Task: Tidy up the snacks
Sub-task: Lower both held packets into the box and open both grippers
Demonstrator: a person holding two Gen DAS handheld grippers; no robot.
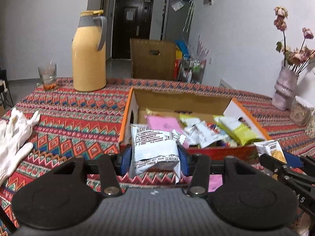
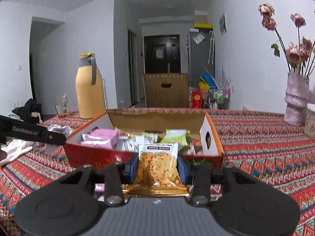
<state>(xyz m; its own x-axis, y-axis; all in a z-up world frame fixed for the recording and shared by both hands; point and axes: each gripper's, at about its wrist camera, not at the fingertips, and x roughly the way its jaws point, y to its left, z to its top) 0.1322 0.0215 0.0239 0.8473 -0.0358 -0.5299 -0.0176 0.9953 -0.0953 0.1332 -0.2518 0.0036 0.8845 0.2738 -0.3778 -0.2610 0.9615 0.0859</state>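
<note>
My left gripper [image 1: 154,157] is shut on a white snack packet [image 1: 153,147] with black print, held just in front of the near wall of an open cardboard box [image 1: 177,98]. The box holds several packets, among them a pink one [image 1: 163,123] and a green one [image 1: 239,129]. My right gripper [image 2: 157,167] is shut on a clear packet of orange crisps [image 2: 157,167], also just before the same box [image 2: 157,118]. The right gripper shows in the left wrist view [image 1: 283,163] at the right. The left gripper's arm [image 2: 33,134] shows at the left of the right wrist view.
A patterned red tablecloth [image 1: 78,118] covers the table. A yellow thermos [image 1: 89,53] and a glass [image 1: 47,76] stand at the far left. White gloves [image 1: 13,137] lie at the left. A vase of dried roses [image 1: 285,90] stands at the right. A pink packet [image 1: 215,182] lies under the grippers.
</note>
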